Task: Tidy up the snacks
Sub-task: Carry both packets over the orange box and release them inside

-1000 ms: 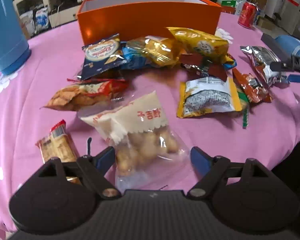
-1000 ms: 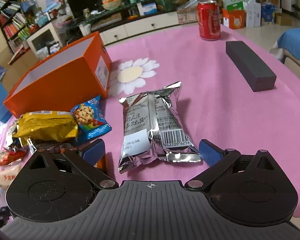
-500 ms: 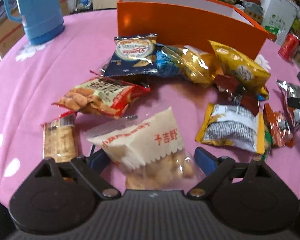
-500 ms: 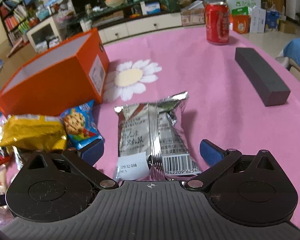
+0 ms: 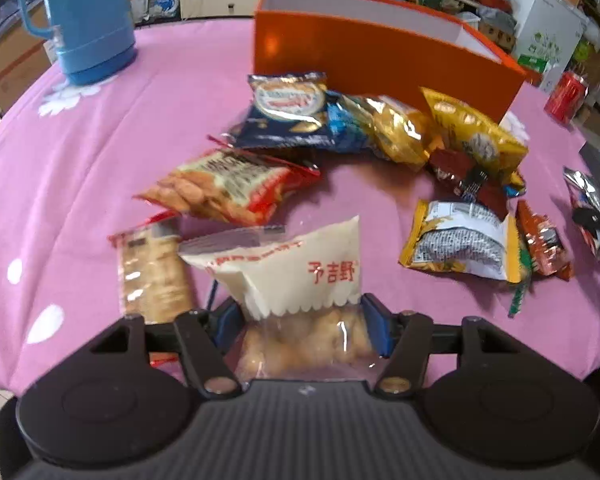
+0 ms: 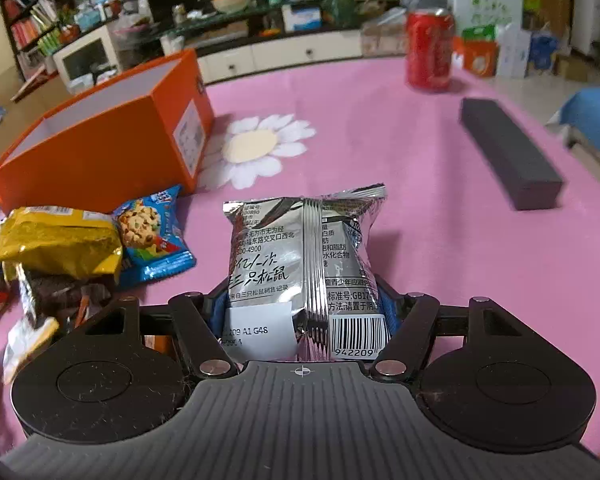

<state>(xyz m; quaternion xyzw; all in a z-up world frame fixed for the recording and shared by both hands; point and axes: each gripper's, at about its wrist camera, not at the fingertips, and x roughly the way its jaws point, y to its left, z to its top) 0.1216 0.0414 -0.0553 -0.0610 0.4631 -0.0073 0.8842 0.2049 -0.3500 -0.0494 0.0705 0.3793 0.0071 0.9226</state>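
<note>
Now each claw (image 5: 302,330) pinches a snack bag (image 5: 300,280) between its fingers.

Glossy silver foil packet (image 6: 304,264), clear plastic bag (image 5: 300,304), matt pink cloth (image 5: 100,152)

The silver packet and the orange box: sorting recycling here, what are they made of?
The silver packet looks like metallised foil film: mirror-shiny, creased, with a crimped back seam. The orange box looks like smooth matte cardboard: flat stiff walls, white inside, paper label.

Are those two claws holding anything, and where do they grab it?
Left gripper pinches the clear snack bag at its near end; right gripper pinches the silver packet likewise.
</note>
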